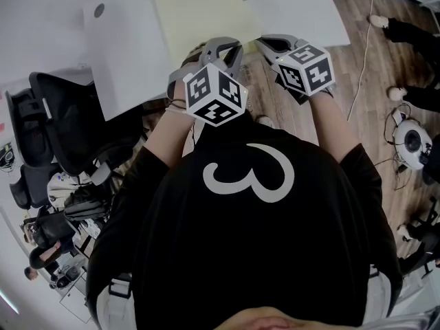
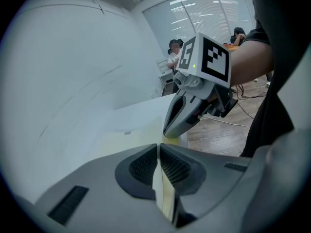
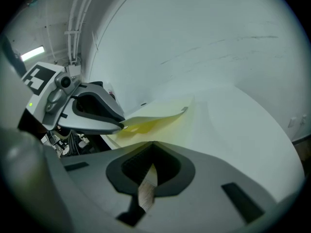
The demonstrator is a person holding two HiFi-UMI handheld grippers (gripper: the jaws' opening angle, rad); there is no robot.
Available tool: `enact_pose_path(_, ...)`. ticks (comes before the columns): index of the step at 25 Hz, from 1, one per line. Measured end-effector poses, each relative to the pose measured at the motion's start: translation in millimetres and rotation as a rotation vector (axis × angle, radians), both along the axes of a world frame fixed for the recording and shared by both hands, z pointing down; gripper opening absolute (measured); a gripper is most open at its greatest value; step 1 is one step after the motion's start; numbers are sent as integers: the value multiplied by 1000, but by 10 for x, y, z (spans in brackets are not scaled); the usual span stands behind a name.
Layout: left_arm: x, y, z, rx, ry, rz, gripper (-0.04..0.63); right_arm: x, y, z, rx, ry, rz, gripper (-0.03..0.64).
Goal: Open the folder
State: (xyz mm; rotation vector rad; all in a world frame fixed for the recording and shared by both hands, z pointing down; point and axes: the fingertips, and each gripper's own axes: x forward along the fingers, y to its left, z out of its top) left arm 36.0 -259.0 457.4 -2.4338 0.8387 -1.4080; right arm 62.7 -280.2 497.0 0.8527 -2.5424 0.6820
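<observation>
A pale yellow folder lies on the white table, its near edge at the table's front. My left gripper is shut on the folder's top cover; in the left gripper view the thin yellow sheet runs between the pads. The right gripper view shows that cover lifted a little and bowed, with the left gripper at its corner. My right gripper sits just right of it at the folder's near edge, jaws shut. Whether it pinches the lower leaf I cannot tell.
Wooden floor with a white cable lies right of the table. A black office chair stands at the left. A white round device sits on the floor at right. People sit at desks far behind.
</observation>
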Motion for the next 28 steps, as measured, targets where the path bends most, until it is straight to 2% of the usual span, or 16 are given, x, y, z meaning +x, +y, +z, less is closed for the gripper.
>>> enact_pose_path(22,-143,-17,-104,26,9,-32,20,-104,33,12,-12,60,-1,21)
enact_pose_path(28,-184,-47,-237,78,24,-48,21,-123,50,26,0,108,-2,23)
